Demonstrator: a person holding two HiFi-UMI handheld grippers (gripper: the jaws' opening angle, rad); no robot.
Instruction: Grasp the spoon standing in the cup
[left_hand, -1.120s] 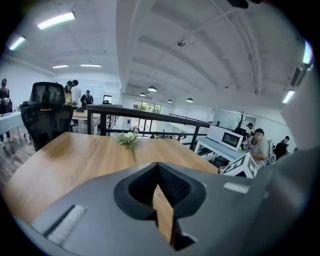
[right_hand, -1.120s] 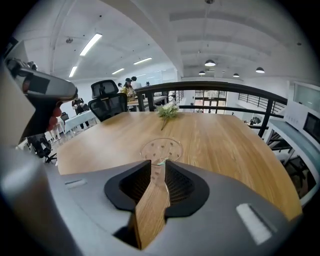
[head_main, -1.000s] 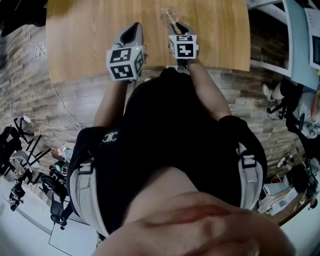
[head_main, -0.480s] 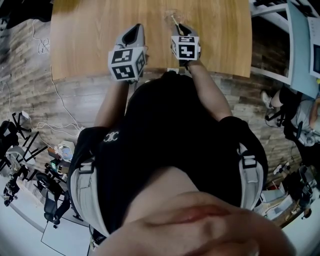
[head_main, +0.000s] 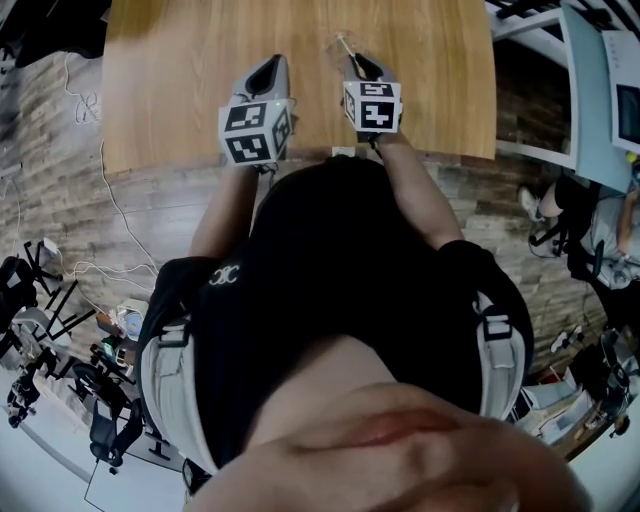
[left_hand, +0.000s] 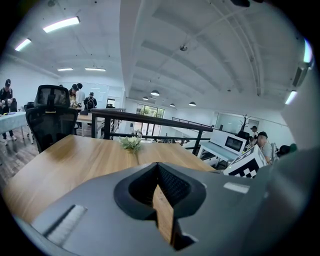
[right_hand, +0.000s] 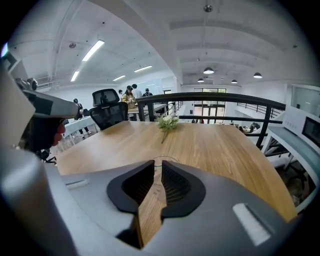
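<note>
A clear cup (head_main: 340, 45) stands on the wooden table (head_main: 180, 70), with a thin pale spoon (head_main: 346, 43) leaning out of it. My right gripper (head_main: 362, 64) points at the cup from just behind it, its jaws apart by only a narrow slit and nothing between them. In the right gripper view only an arc of the cup's rim (right_hand: 167, 158) shows past the right gripper (right_hand: 157, 167), and the spoon is hidden. My left gripper (head_main: 270, 62) hovers to the left, away from the cup. The left gripper (left_hand: 157, 172) is shut and empty.
A small bunch of white flowers (right_hand: 167, 122) lies farther along the table (right_hand: 225, 150), also visible as flowers (left_hand: 131, 143). A black railing (right_hand: 210, 97) runs behind the far edge. A black office chair (left_hand: 50, 117) stands at the left. The table's near edge (head_main: 300, 155) is under my wrists.
The head view has shifted slightly, so the table and both grippers sit a little lower in the picture. Both grippers keep about the same places relative to the cup.
</note>
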